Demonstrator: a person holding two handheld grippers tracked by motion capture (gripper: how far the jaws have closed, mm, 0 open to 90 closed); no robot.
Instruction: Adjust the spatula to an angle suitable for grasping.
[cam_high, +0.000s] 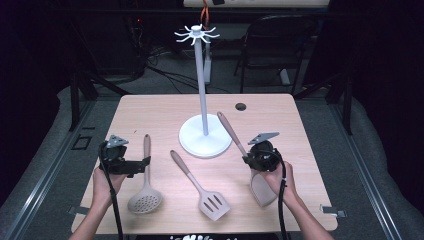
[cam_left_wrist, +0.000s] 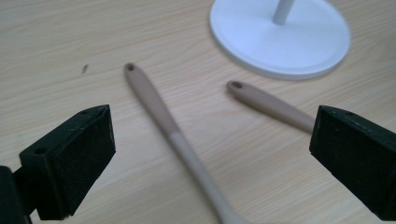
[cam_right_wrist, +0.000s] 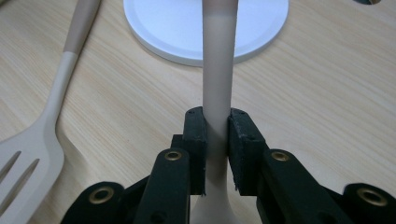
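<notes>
My right gripper (cam_high: 248, 159) (cam_right_wrist: 217, 127) is shut on the handle of a beige utensil (cam_high: 231, 134) (cam_right_wrist: 218, 70). Its broad pale head (cam_high: 262, 190) hangs below the hand, and its handle tip slants up over the white stand's base (cam_high: 205, 142). My left gripper (cam_high: 144, 163) (cam_left_wrist: 212, 142) stands open over the table at the left. Between its wide jaws, lower on the table, runs the handle of a perforated skimmer (cam_high: 145, 192) (cam_left_wrist: 161, 114). A slotted spatula (cam_high: 202, 189) (cam_left_wrist: 271, 103) (cam_right_wrist: 32, 144) lies in the middle of the table.
A tall white hook stand (cam_high: 201, 75) rises from a round base (cam_left_wrist: 280, 39) (cam_right_wrist: 163, 28) at the table's centre. A cable hole (cam_high: 241, 106) sits at the back right of the wooden table (cam_high: 150, 112). A chair (cam_high: 272, 45) stands beyond the table.
</notes>
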